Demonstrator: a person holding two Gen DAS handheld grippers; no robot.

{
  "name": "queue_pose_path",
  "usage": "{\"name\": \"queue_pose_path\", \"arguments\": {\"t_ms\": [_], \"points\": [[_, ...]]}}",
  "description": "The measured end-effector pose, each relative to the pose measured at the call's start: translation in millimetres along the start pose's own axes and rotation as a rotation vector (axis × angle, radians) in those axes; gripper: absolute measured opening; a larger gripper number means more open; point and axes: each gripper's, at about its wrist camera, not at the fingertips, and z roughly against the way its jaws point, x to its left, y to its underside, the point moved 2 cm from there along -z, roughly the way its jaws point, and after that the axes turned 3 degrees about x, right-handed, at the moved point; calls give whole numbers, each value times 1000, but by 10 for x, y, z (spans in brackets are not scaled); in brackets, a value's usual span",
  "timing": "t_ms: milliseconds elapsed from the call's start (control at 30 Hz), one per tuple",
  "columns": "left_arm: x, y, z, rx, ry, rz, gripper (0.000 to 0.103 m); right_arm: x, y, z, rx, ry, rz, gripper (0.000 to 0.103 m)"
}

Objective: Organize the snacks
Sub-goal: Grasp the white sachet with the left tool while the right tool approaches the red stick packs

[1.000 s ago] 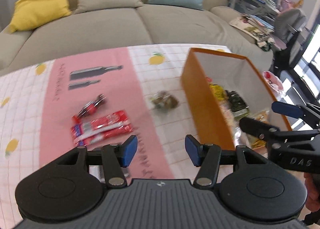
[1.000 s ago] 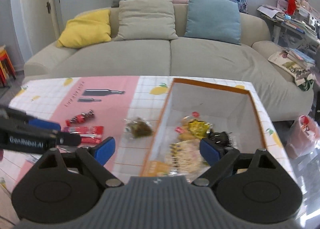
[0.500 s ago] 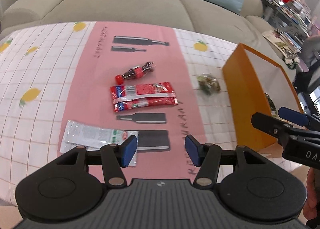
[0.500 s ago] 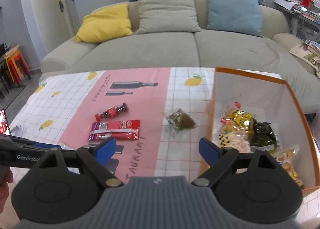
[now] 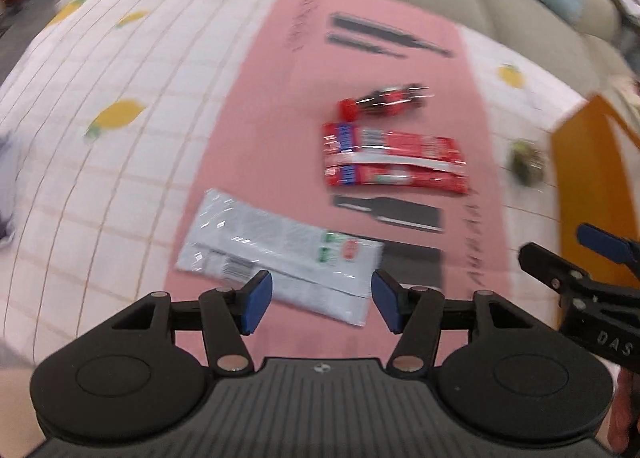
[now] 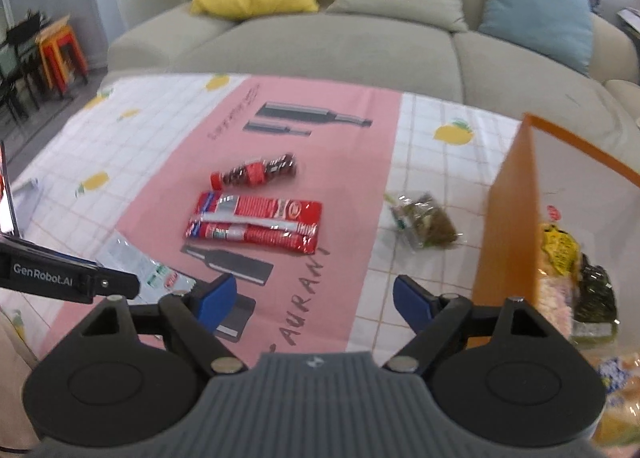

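Note:
A silver-white snack packet (image 5: pixel 280 254) lies on the pink tablecloth, just ahead of my open, empty left gripper (image 5: pixel 322 300); it also shows in the right wrist view (image 6: pixel 140 270). Beyond it lie a red packet (image 5: pixel 394 162) (image 6: pixel 256 224), a small red bottle-shaped snack (image 5: pixel 382 102) (image 6: pixel 256 174) and a green-brown packet (image 5: pixel 526 162) (image 6: pixel 424 220). The orange box (image 6: pixel 506 226) on the right holds several snacks. My right gripper (image 6: pixel 314 296) is open and empty, above the cloth left of the box; it also shows in the left wrist view (image 5: pixel 560 256).
A beige sofa (image 6: pixel 360 42) with yellow, beige and blue cushions stands behind the table. Stools (image 6: pixel 60 50) stand at the far left. The left gripper's body (image 6: pixel 68 274) reaches into the right wrist view at lower left.
Both grippers have swung left, away from the box. My left gripper has come down close over the silver-white packet. Both stay open.

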Motion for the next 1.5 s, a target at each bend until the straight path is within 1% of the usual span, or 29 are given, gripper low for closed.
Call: {"name": "queue_pose_path", "arguments": {"t_ms": [67,200,300,367,400,500,567,600,700,733,800,933,967,1000,1033,1100,1133,1167,1200,1233,1300,1333,1367,1400,1433,1467,1500], "points": [[80,-32,-69,13,-16,84,70,17,-32,-120,19,-6,22,82],[230,-112,-166,30,-10,236,71,59,-160,-393,41,-3,87,82],[306,-212,-216,22,-27,311,73,114,-252,-622,75,5,164,84],[330,-278,-254,18,-34,337,74,151,-296,-763,97,1,214,86],[336,-313,-275,21,-33,344,76,174,-317,-827,103,-2,242,86],[317,-411,-310,9,-53,335,80,219,-394,-943,110,-18,303,91],[283,-470,-331,4,-65,315,80,245,-446,-996,110,-40,337,92],[270,-502,-353,6,-62,308,81,261,-468,-1021,109,-45,357,97],[224,-578,-394,4,-68,267,81,313,-525,-1090,95,-52,423,98],[213,-603,-411,3,-59,252,79,331,-543,-1126,95,-53,443,98],[191,-643,-438,0,-47,219,66,357,-588,-1188,93,-65,468,98],[130,-708,-499,12,-11,149,56,404,-645,-1296,89,-84,507,98],[106,-719,-517,13,5,136,50,414,-653,-1318,90,-93,511,98],[90,-735,-548,23,38,124,46,416,-659,-1342,97,-108,506,95],[72,-745,-555,22,55,114,45,417,-657,-1354,109,-126,494,92],[32,-759,-570,23,75,93,43,417,-637,-1388,146,-149,468,81],[11,-760,-578,23,90,84,43,420,-608,-1387,157,-151,456,79],[-8,-756,-582,23,101,76,43,405,-585,-1366,155,-153,432,75],[-27,-751,-582,25,110,68,43,389,-560,-1341,154,-152,409,69],[-48,-742,-584,29,124,58,42,375,-537,-1313,154,-148,391,66],[-97,-710,-591,42,166,47,42,345,-481,-1247,149,-125,355,47],[-116,-686,-586,44,179,43,42,327,-457,-1218,150,-111,331,44],[-127,-659,-570,40,181,39,42,311,-419,-1179,158,-98,300,31],[-143,-621,-542,29,173,33,44,290,-379,-1138,162,-83,268,14],[-149,-583,-507,17,159,29,47,268,-337,-1099,167,-66,238,7],[-147,-549,-465,4,147,27,52,246,-296,-1069,176,-43,208,0],[-139,-512,-415,-11,136,27,56,214,-247,-1031,184,-33,166,0]]}}
